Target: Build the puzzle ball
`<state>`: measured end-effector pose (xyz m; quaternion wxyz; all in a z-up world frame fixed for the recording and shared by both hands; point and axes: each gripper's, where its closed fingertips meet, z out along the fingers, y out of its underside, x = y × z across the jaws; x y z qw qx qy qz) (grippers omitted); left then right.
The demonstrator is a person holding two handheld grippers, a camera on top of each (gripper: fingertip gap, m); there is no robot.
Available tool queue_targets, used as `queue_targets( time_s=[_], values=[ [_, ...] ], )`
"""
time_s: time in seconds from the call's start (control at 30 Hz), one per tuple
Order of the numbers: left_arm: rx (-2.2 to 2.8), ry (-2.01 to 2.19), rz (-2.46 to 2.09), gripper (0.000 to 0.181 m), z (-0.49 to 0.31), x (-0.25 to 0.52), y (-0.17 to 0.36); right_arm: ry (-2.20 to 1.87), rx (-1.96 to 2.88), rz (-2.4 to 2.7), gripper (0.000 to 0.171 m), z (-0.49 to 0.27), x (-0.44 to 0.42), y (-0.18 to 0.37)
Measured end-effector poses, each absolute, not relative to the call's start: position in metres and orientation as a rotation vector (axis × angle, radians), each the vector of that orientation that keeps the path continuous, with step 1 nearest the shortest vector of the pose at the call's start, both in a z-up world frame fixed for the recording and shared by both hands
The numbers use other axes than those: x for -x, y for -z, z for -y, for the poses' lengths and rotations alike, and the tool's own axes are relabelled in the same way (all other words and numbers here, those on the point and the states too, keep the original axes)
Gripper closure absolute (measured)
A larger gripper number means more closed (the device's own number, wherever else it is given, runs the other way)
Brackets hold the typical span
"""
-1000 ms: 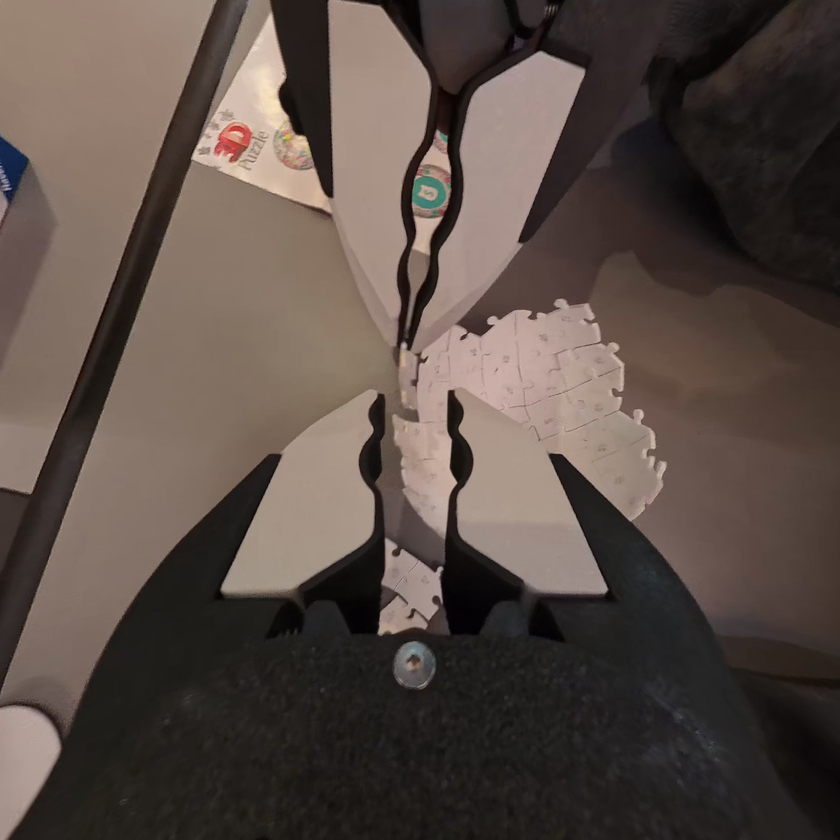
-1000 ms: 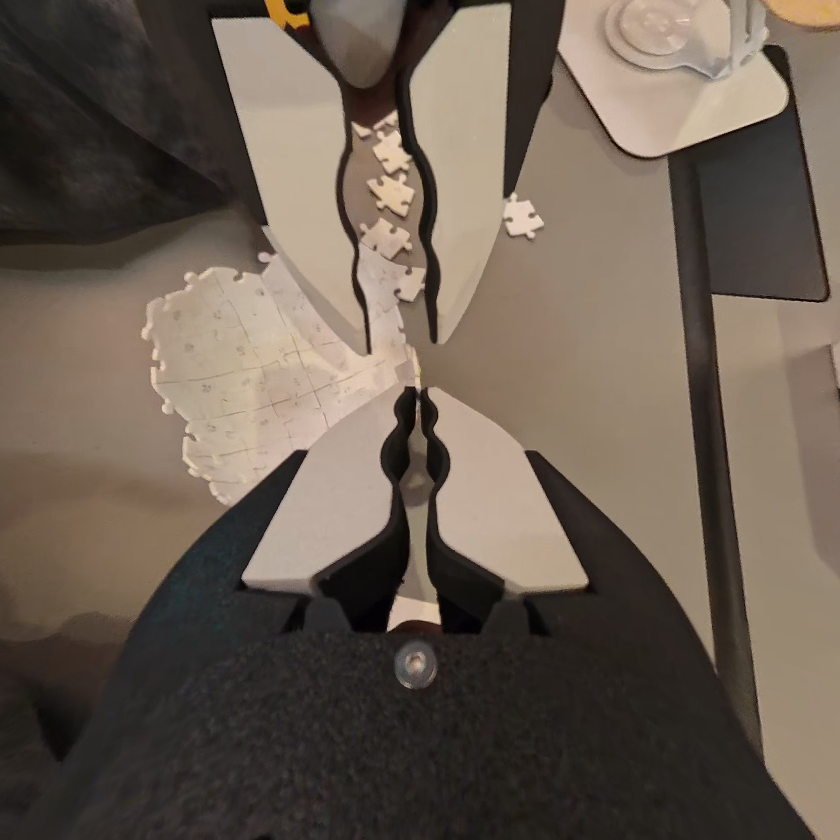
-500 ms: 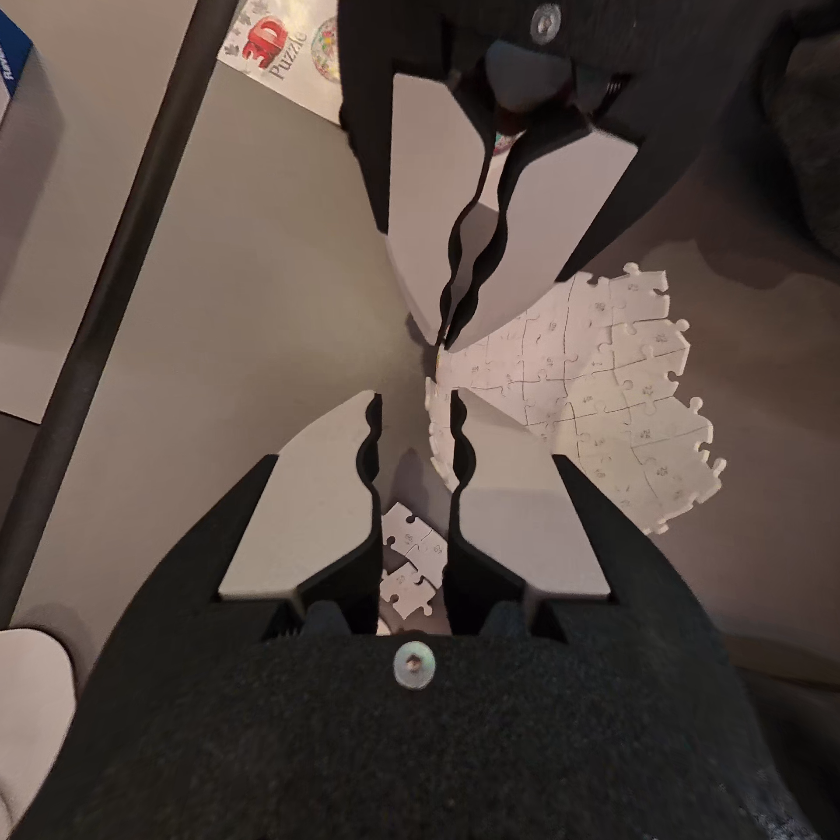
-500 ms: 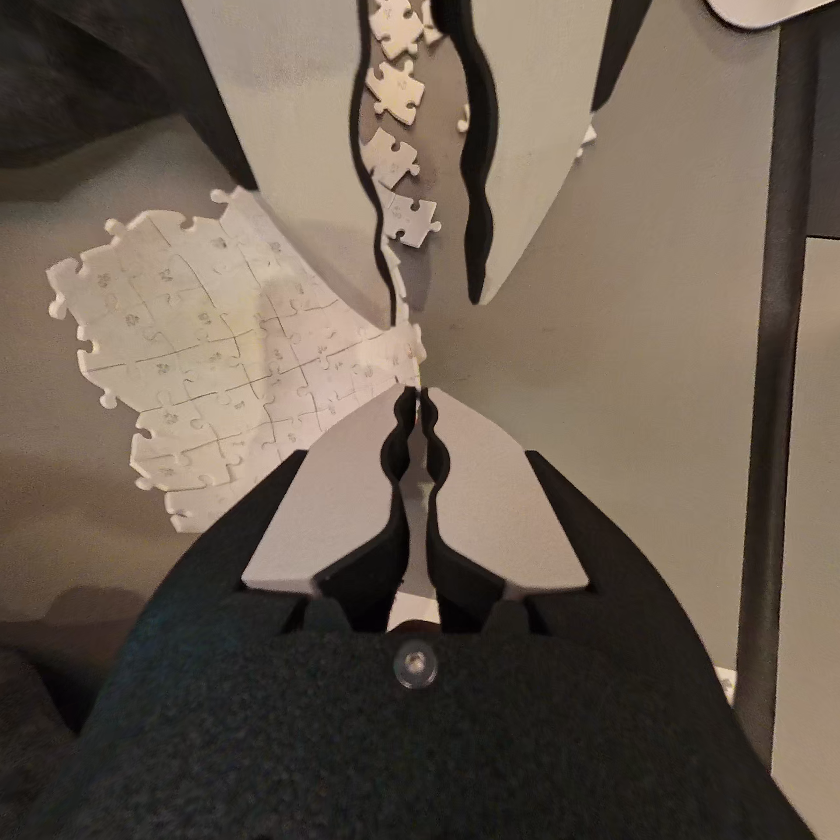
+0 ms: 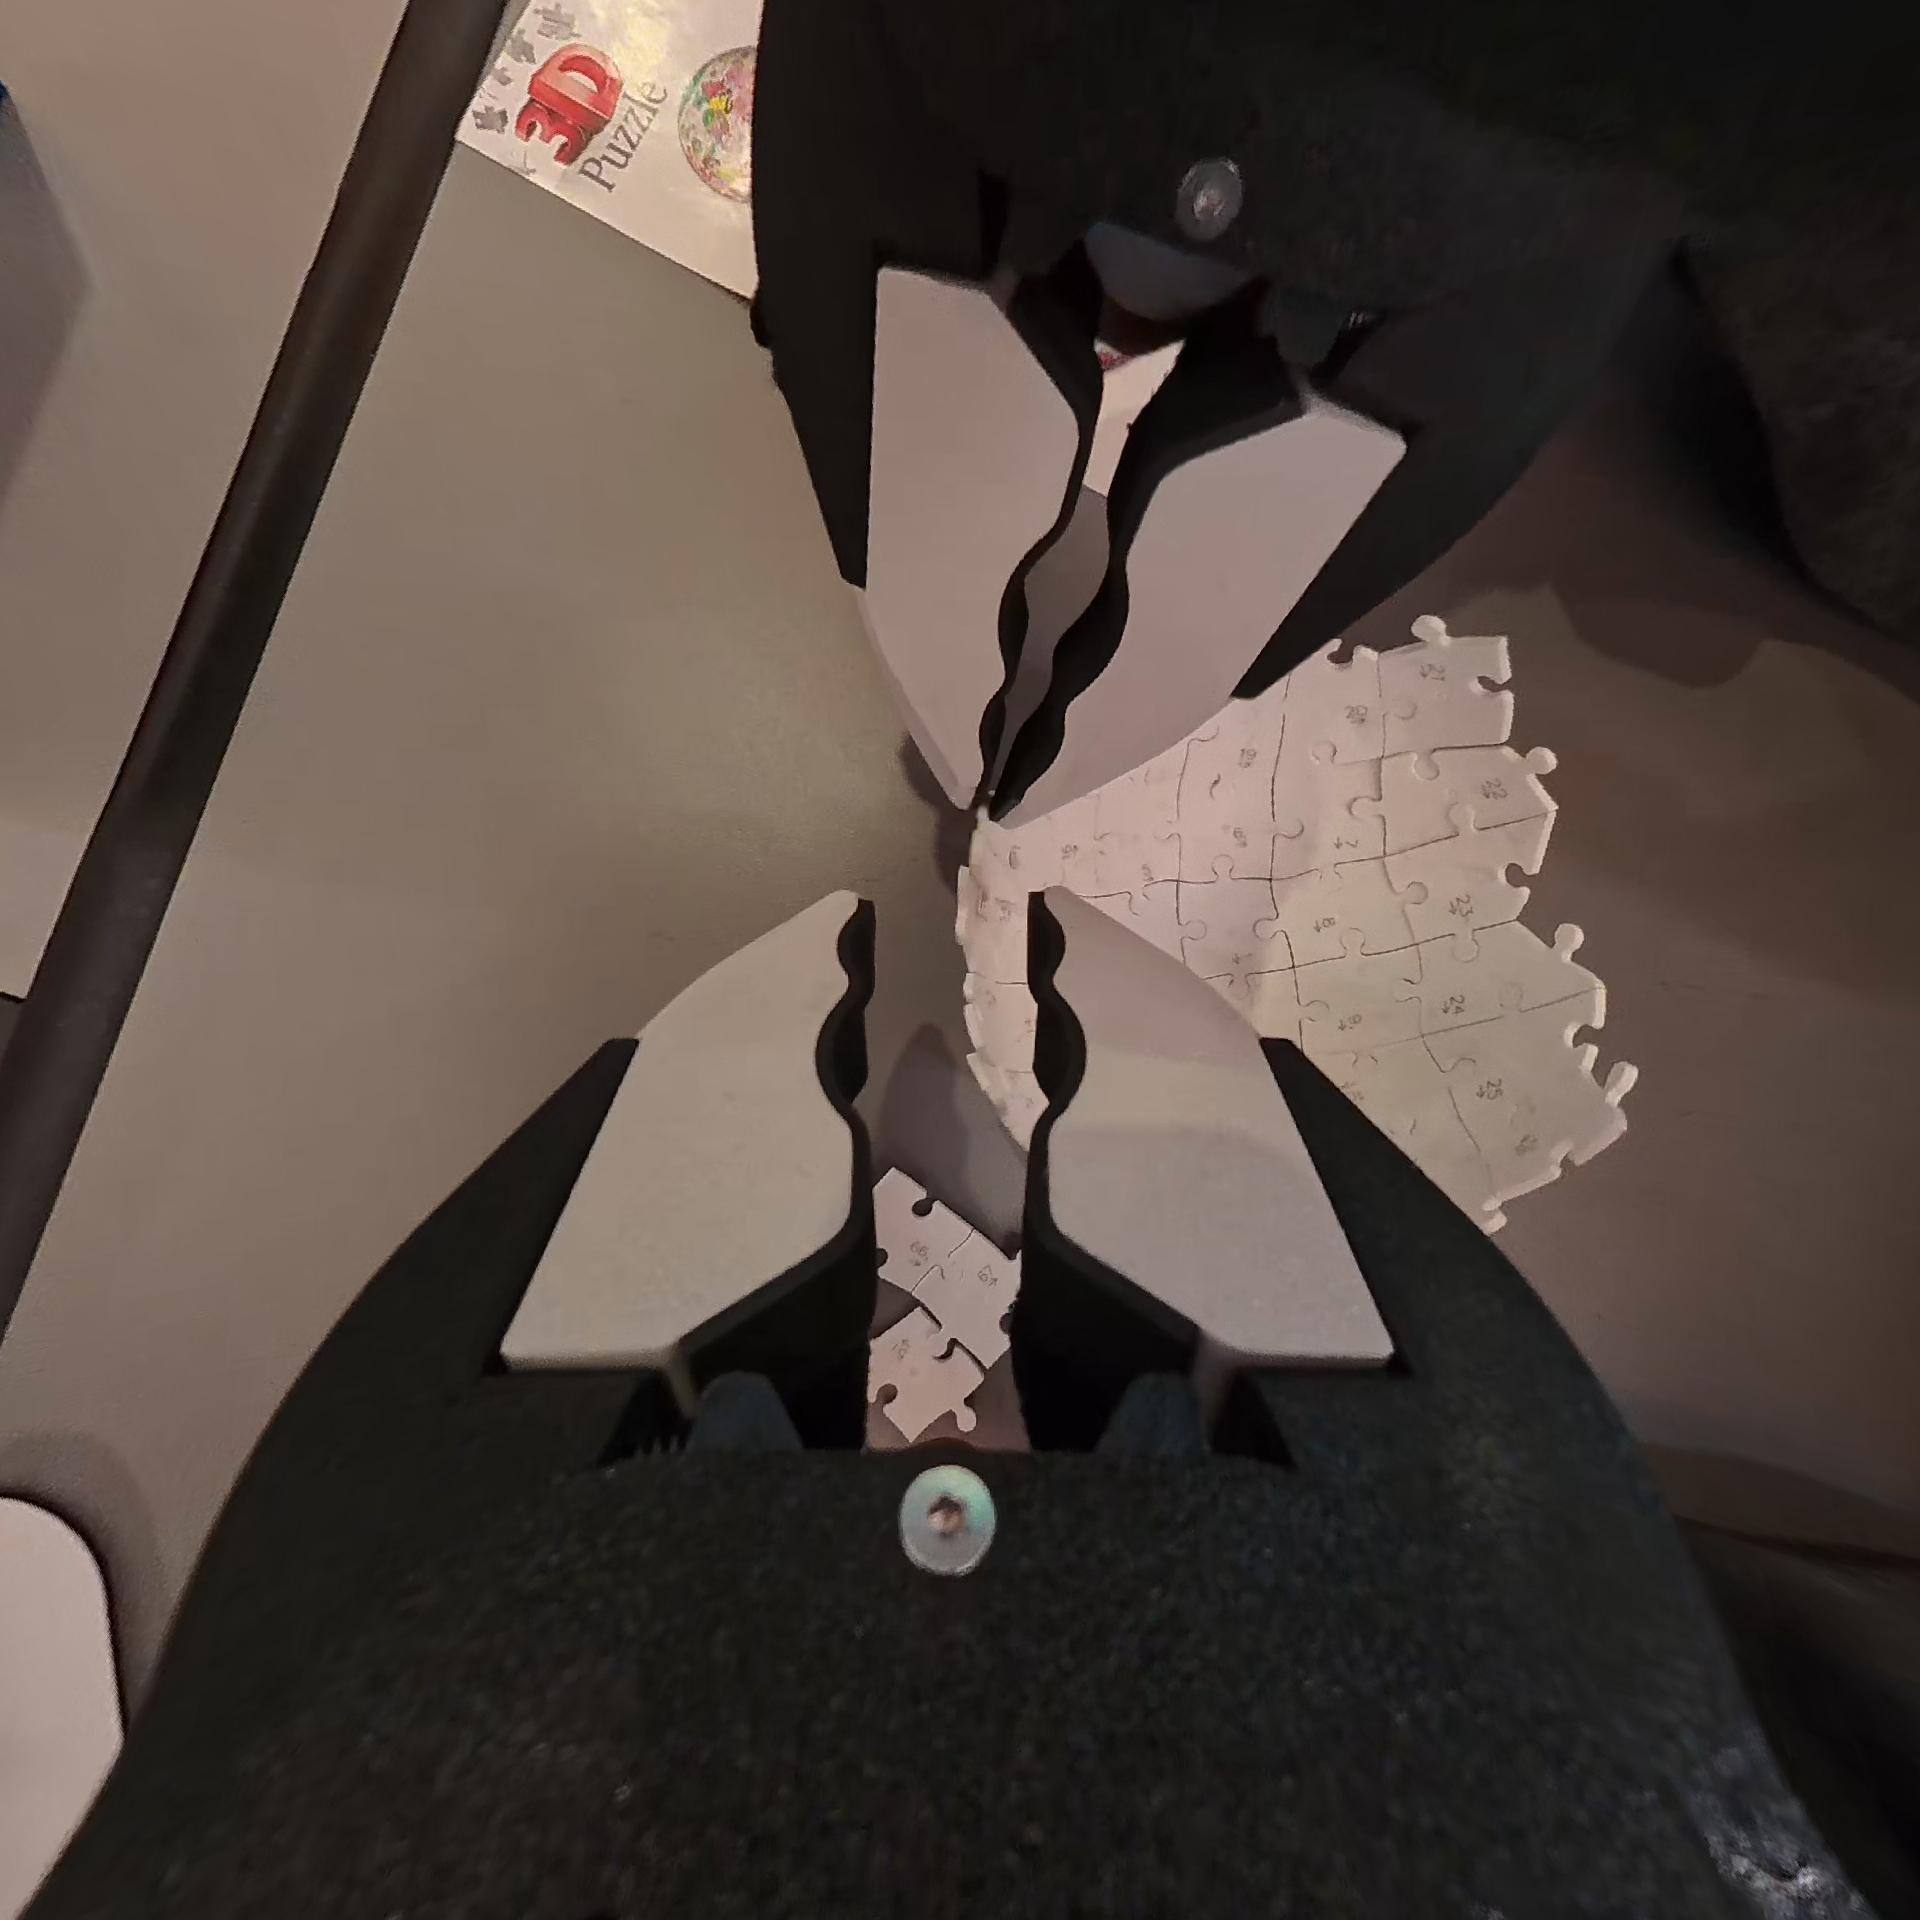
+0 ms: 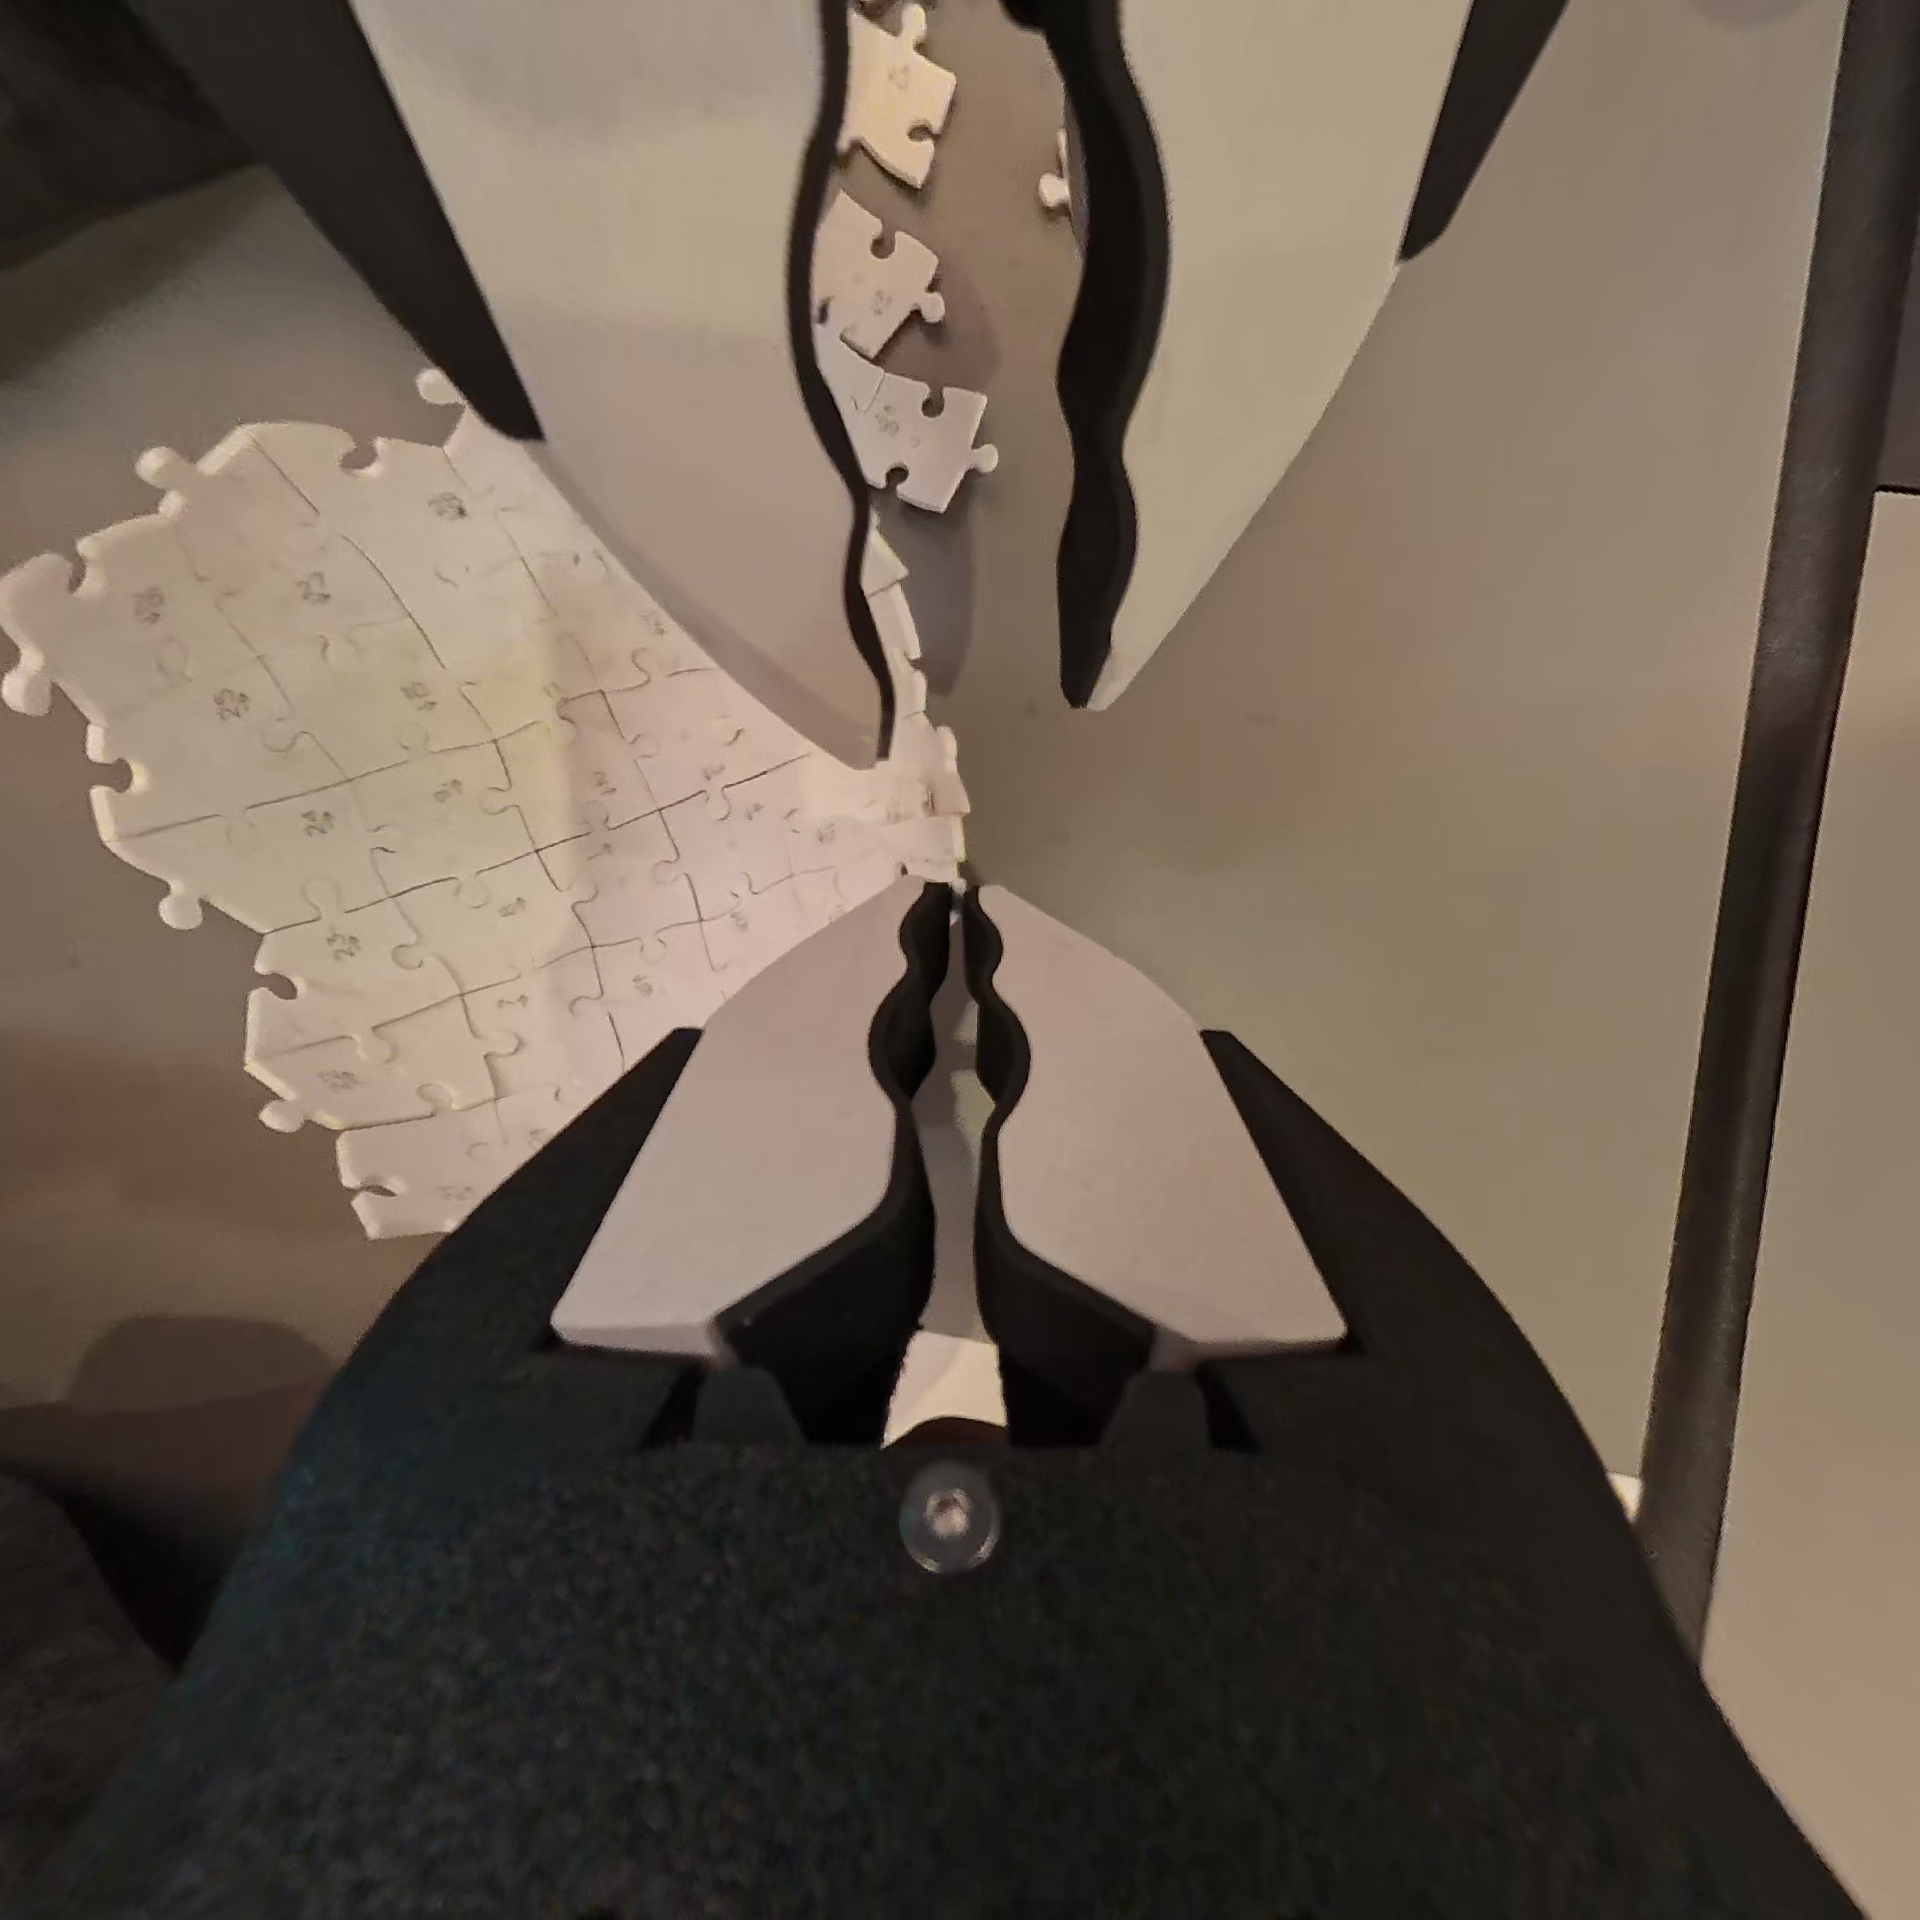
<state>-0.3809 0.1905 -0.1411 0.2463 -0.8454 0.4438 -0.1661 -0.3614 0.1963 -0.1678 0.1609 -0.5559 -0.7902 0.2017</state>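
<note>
Curved shell of joined white puzzle pcs [image 5: 1382,935] [image 6: 416,831] – the part-built puzzle ball – sits on the grey table [image 5: 571,675], plain numbered side up, edge all tabs & notches. It narrows to a point betw. the two grippers.

Handling, as a guess: very light, thin, stiffish per pc but the whole sheet only hangs together by its interlocks. Prob. flexes and may pop apart if lifted from one corner or twisted. Smooth surface, so a flat pinch could slip; best hold looks like the rim, jaws across a seam so two pcs are clamped together, w/ the other gripper backing up nearby.

Right gripper [image 6: 958,891] [image 5: 987,821]: jaws pressed nearly together, pinching the shell's pointed end right at the tips. Only a sliver is caught, so grip is marginal imo.

Left gripper [image 5: 951,914] [image 6: 977,717]: jaws spread, holding nothing. Its right-hand finger overlaps the shell's near edge in left wrist view; touching or just above, can't tell.

Loose pcs [image 5: 935,1309] [image 6: 925,436] lie on the table under/behind the left gripper, near the shell but not joined to it.

Further out: printed leaflet [image 5: 613,114] w/ ball pictures at table's far side, dark bar [image 5: 239,582] [image 6: 1787,727] along the edge, dark fabric [image 5: 1829,364] on the other side.
</note>
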Motion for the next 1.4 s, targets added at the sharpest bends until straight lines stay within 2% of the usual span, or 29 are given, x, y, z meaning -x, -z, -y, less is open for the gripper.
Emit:
queue_targets(
  time_s=[0.67, 1.4],
  values=[
    [2.31, 0.542, -1.168, 0.154, -0.1925, 0.38, 0.1413, -0.259, 1.581, 2.301, 0.169, -0.1947, 0.36, 0.1668],
    [2.293, 0.564, -1.166, 0.154, -0.1924, 0.3801, 0.1379, -0.22, 1.614, 2.282, 0.169, -0.1969, 0.3591, 0.1651]
  ],
)
